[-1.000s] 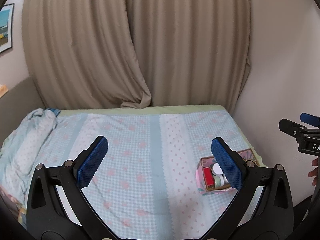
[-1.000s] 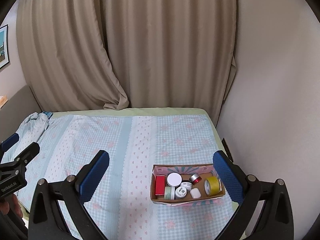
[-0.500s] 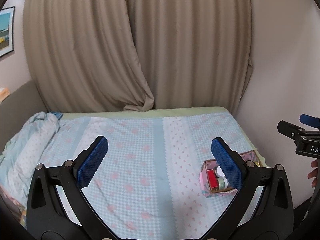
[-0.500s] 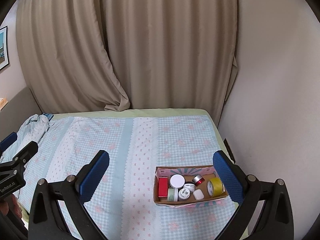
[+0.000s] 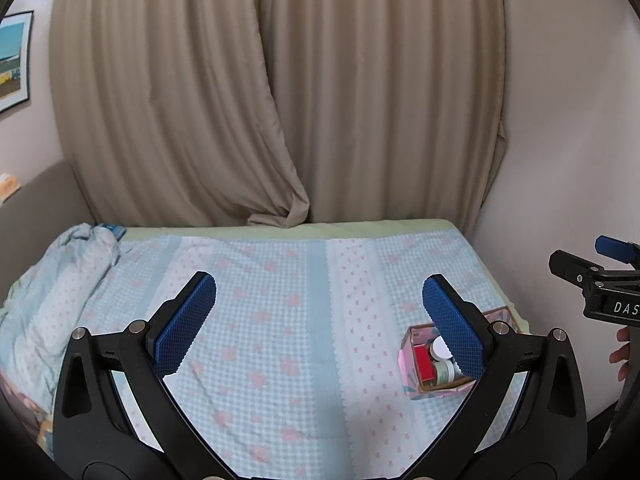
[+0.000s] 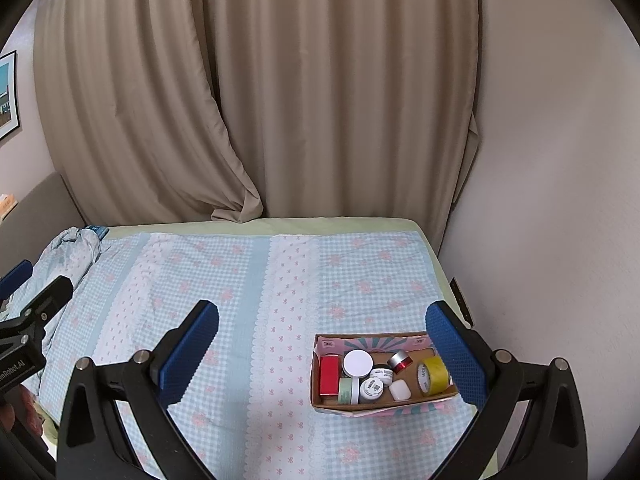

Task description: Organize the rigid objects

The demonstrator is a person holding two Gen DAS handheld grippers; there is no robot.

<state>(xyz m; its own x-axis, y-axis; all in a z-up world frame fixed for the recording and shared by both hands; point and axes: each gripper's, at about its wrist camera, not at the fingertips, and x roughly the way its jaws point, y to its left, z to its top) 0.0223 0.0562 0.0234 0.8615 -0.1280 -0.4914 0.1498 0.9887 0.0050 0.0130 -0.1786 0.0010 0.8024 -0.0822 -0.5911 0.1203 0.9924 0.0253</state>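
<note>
A pink cardboard box (image 6: 376,342) sits on the bed near its right edge. It holds a red box (image 6: 329,374), a white-lidded jar (image 6: 357,362), a yellow tape roll (image 6: 432,374), a red-banded jar (image 6: 400,361) and several small white items. The box also shows in the left wrist view (image 5: 408,364), partly behind my left gripper's right finger. My left gripper (image 5: 320,320) is open and empty above the bed. My right gripper (image 6: 322,350) is open and empty, raised above the bed with the box between its fingers in view.
The bed has a light blue checked sheet (image 6: 240,300). A bunched blanket (image 5: 60,280) lies at the far left. Beige curtains (image 6: 280,100) hang behind the bed. A wall (image 6: 560,200) runs close along the right side.
Both grippers have drawn back and up a little from the bed. The box now sits lower in both views. Both stay open.
</note>
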